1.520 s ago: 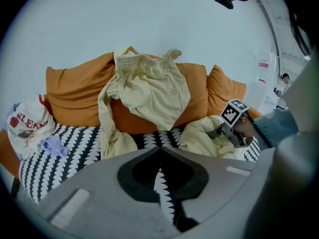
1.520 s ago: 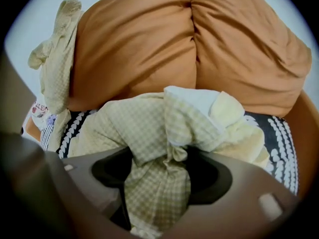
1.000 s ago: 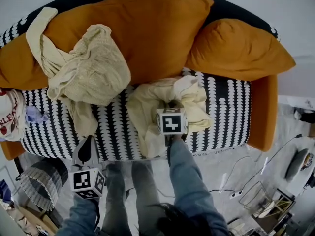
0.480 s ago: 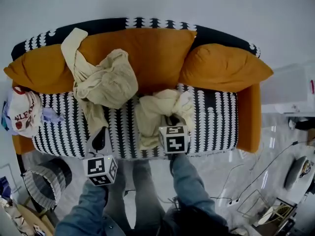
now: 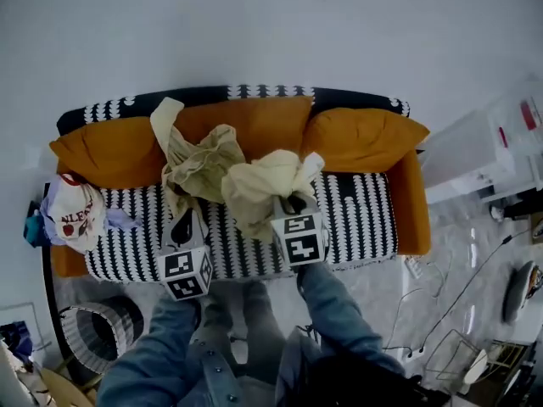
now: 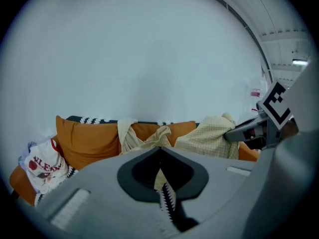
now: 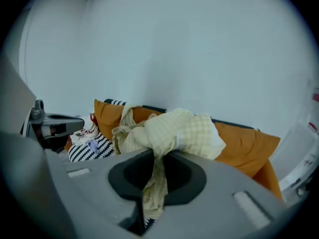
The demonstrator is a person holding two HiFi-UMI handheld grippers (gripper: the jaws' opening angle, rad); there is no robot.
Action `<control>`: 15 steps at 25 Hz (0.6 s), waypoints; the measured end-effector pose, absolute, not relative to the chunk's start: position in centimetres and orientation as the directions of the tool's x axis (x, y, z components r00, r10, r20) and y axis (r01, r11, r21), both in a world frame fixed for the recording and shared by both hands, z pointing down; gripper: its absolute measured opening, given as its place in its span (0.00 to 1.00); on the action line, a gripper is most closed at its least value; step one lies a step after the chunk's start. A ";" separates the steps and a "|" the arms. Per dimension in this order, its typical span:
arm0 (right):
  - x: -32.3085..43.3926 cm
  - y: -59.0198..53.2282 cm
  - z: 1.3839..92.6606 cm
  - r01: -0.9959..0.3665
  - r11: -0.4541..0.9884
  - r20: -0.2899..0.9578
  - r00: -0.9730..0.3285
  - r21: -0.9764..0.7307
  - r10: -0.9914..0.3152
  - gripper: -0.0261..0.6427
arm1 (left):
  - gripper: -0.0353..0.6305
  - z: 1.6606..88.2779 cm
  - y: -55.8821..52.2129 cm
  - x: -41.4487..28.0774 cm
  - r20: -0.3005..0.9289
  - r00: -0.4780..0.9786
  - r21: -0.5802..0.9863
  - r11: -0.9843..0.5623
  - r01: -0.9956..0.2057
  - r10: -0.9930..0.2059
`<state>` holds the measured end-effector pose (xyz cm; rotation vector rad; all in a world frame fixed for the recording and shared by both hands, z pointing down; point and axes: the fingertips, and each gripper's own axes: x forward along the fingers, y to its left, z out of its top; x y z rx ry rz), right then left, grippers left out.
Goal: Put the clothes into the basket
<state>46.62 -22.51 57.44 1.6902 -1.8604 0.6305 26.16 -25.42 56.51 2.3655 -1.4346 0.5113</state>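
White wall (image 5: pixel 271 32) is filling the 12 o'clock half of the head view, with pale floor (image 5: pixel 382 287) running along the 6 o'clock side. Black-and-white patterned sofa (image 5: pixel 365 219) is stretching across the middle, and orange cushions (image 5: pixel 365 138) are leaning along its back. Person's denim sleeves (image 5: pixel 339 320) are reaching in from 6 o'clock. Beige garment (image 5: pixel 199 164) is draping over the cushions at 11 o'clock from centre, its tail hanging onto the seat. Pale yellow garment (image 5: pixel 259 185) is bunching just at its 3 o'clock side, in front of the sofa. White garment with red print (image 5: pixel 76 214) is lying at the sofa's 9 o'clock end. Striped basket (image 5: pixel 72 329) is standing on the floor at 7 o'clock, well apart from the pale yellow garment. Right gripper (image 5: pixel 294 203) is clamping a fold of the pale yellow garment, with cloth trailing down between its closed jaws. Left gripper (image 5: pixel 183 225) is pointing at the beige garment's tail with its jaws together and teeth meshing, gripping nothing; whether it is touching the tail cannot be told. Thin cables (image 5: pixel 441 303) are trailing over the floor at 4 o'clock.
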 end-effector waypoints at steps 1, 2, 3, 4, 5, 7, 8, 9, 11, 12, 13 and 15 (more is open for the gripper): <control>46.1 -22.3 55.7 -0.994 0.103 0.656 -0.059 0.029 -0.753 0.11 | 0.07 55.1 -25.4 25.6 0.448 0.431 0.092 -0.439 -0.894 -0.783; 45.3 -22.1 54.1 -0.994 0.103 0.644 -0.056 0.036 -0.763 0.11 | 0.07 53.7 -25.3 24.9 0.435 0.431 0.092 -0.437 -0.895 -0.791; 44.7 -21.9 52.6 -0.994 0.104 0.631 -0.055 0.041 -0.773 0.11 | 0.07 52.3 -25.3 24.3 0.422 0.430 0.091 -0.434 -0.896 -0.798; 44.1 -21.8 51.0 -0.994 0.104 0.618 -0.053 0.046 -0.784 0.11 | 0.07 50.9 -25.4 23.8 0.406 0.429 0.092 -0.431 -0.898 -0.807; 43.6 -21.8 49.5 -0.993 0.103 0.604 -0.052 0.050 -0.795 0.11 | 0.07 49.5 -25.6 23.4 0.388 0.428 0.095 -0.427 -0.899 -0.816; 42.7 -21.8 46.7 -0.993 0.103 0.576 -0.052 0.057 -0.816 0.11 | 0.07 46.9 -25.9 22.6 0.351 0.432 0.109 -0.421 -0.900 -0.831; 42.2 -21.8 45.5 -0.993 0.105 0.566 -0.054 0.059 -0.823 0.11 | 0.07 45.8 -26.0 22.2 0.334 0.435 0.116 -0.421 -0.900 -0.837; 41.6 -21.8 44.4 -0.992 0.108 0.559 -0.057 0.059 -0.827 0.11 | 0.07 44.7 -26.1 21.7 0.318 0.437 0.119 -0.422 -0.899 -0.842; 40.5 -21.8 42.4 -0.991 0.116 0.542 -0.063 0.063 -0.838 0.11 | 0.07 42.6 -26.5 20.6 0.287 0.436 0.113 -0.421 -0.900 -0.853; 39.9 -22.0 41.4 -0.991 0.119 0.529 -0.067 0.066 -0.846 0.11 | 0.07 41.6 -26.7 20.0 0.272 0.432 0.110 -0.419 -0.901 -0.860; 39.4 -22.1 40.4 -0.991 0.120 0.514 -0.069 0.067 -0.855 0.11 | 0.07 40.7 -26.8 19.4 0.257 0.429 0.111 -0.414 -0.903 -0.866; 38.1 -22.4 38.7 -0.991 0.118 0.489 -0.073 0.062 -0.869 0.11 | 0.07 39.1 -27.1 18.0 0.230 0.420 0.119 -0.403 -0.907 -0.878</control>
